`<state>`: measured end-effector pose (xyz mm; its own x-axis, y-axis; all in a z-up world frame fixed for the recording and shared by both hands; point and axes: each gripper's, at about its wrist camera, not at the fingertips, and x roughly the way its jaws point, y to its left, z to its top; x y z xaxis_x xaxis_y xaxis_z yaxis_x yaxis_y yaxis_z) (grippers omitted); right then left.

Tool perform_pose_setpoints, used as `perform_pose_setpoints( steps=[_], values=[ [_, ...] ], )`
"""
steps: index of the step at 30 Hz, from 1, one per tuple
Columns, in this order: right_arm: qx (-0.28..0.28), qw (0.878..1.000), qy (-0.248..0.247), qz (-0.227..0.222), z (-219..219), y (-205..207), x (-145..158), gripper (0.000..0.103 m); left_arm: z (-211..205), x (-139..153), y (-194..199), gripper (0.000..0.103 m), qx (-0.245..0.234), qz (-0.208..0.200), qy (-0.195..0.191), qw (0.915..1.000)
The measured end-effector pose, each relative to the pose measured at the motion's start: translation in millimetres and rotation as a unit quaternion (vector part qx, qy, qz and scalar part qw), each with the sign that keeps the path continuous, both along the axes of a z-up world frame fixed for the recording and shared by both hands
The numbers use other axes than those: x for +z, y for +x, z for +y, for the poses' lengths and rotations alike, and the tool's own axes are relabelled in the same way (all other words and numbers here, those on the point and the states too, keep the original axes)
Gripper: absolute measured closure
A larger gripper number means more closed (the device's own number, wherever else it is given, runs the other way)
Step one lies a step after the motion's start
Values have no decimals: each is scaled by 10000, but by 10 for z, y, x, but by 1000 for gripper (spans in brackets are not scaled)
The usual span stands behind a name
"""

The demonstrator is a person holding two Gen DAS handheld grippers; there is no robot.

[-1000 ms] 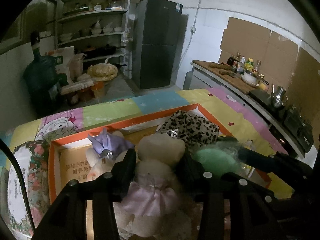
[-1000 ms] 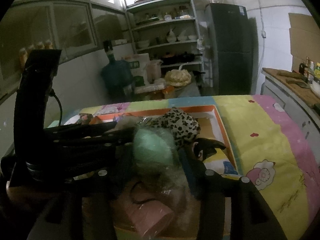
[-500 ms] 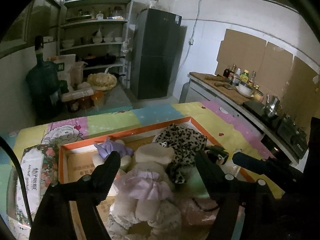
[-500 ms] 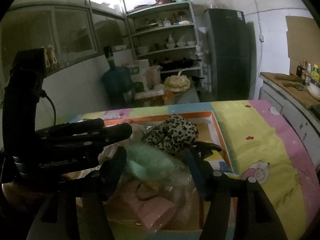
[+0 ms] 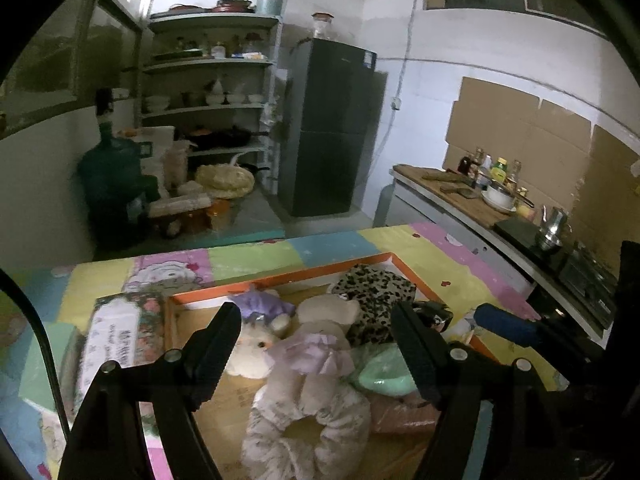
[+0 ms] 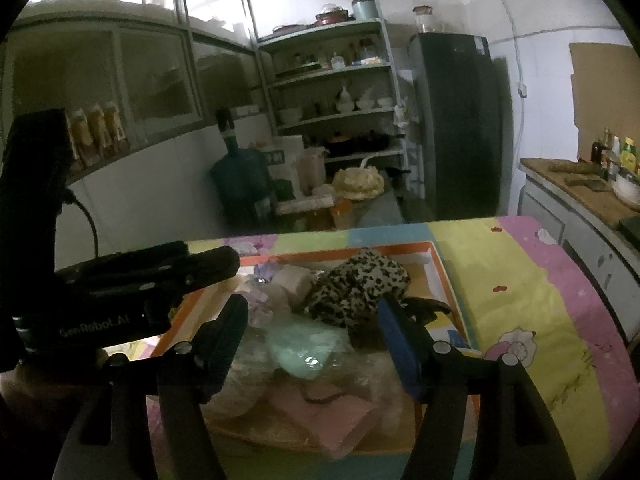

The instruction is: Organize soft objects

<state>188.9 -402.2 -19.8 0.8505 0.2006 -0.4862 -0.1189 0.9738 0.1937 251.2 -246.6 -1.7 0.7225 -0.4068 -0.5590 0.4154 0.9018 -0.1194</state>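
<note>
The left gripper has its jaws wide apart and holds nothing; it hangs above the plush bear in the lilac dress, which lies between the two fingers in the view. The right gripper is also wide and empty, over the mint-green soft thing in clear wrap. All the soft objects lie inside the orange-rimmed box: the leopard-print cloth at 1 o'clock from the left gripper, a small doll with a purple bow at 11 o'clock, and a pink packet at 6 o'clock from the right gripper. A flowered box stands outside at 9 o'clock.

The pile looks crowded, so I think a closing jaw may catch the neighbour's cloth or the wrap and drag it out. The two grippers are also near each other and may collide.
</note>
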Motion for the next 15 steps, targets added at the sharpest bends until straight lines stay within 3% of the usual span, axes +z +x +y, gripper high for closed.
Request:
perform_pose_setpoints(
  steps=[15],
  values=[
    [12,9998,-74,-186,265,-253,172,33,357,159,-358,26,424,-196,-5,9989]
  ],
)
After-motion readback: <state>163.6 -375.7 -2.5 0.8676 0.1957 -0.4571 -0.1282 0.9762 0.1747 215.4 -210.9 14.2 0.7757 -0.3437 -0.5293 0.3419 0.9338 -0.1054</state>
